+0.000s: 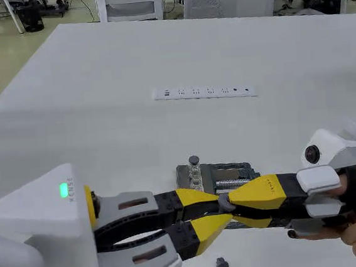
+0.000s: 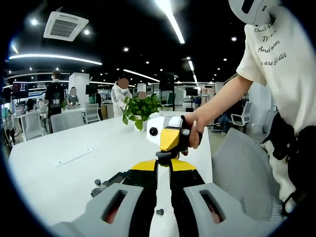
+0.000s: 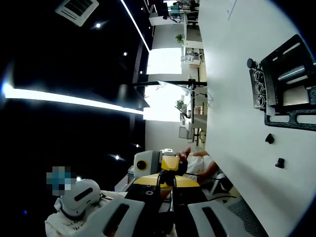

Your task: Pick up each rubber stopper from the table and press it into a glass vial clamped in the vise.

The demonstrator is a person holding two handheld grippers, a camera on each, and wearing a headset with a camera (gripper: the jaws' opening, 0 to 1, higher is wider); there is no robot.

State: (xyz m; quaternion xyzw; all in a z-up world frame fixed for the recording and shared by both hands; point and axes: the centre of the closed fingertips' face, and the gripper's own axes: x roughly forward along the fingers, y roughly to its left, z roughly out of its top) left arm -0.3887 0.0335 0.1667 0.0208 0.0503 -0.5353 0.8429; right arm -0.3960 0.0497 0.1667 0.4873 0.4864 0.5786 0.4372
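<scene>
Yellow right claw (image 1: 231, 204) pinching grey rubber stopper (image 1: 224, 202), left claw (image 2: 164, 167) narrowly parted

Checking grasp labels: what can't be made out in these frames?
1. Head view: which tongs grip the grey stopper where left gripper and right gripper meet; tips overlap.
2. Head view: front of the vise, hidden behind the tongs.
3. Right gripper view: vials too small to tell which are stoppered.

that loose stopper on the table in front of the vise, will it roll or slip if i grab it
Probably light: the stopper is tiny beside the vise. It looks round, on a smooth white table, so a nudge may roll it. Its matt dark surface suggests jaws would grip, not slip.
</scene>
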